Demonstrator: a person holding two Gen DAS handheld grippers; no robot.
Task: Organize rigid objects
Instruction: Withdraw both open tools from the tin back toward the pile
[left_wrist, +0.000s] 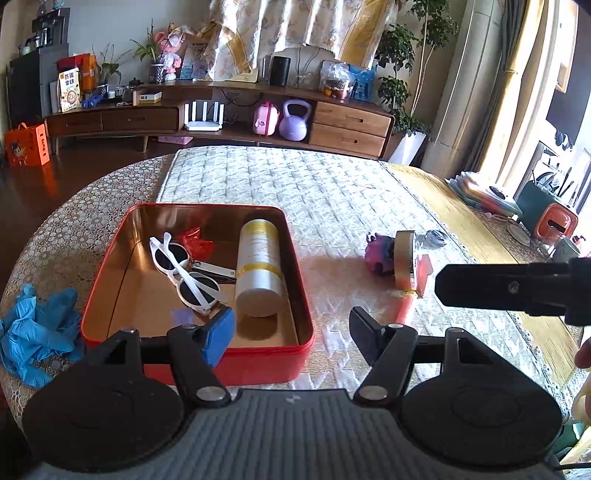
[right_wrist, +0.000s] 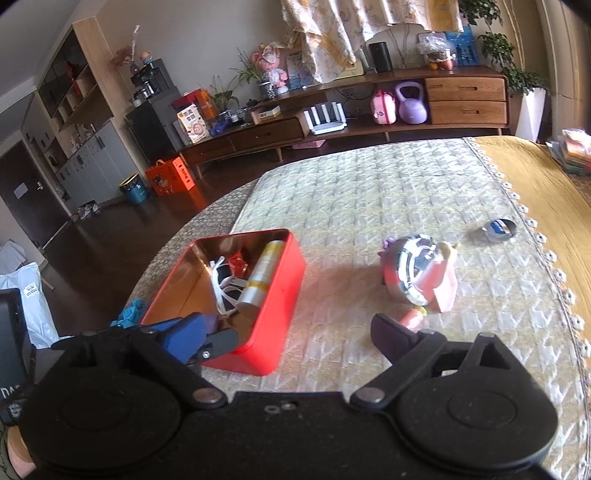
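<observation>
I see a living room with a long wooden sideboard (left_wrist: 221, 118) behind the quilted tabletop (left_wrist: 332, 192). My left tool (left_wrist: 291, 325) hangs released and empty over the near edge of the red tin (left_wrist: 110, 280), which holds white sunglasses (left_wrist: 184, 273) and a white bottle (left_wrist: 258, 266). My right tool (right_wrist: 306, 332) is spread wide, empty, near the pink toy pile (right_wrist: 424, 277) right of the tin.
</observation>
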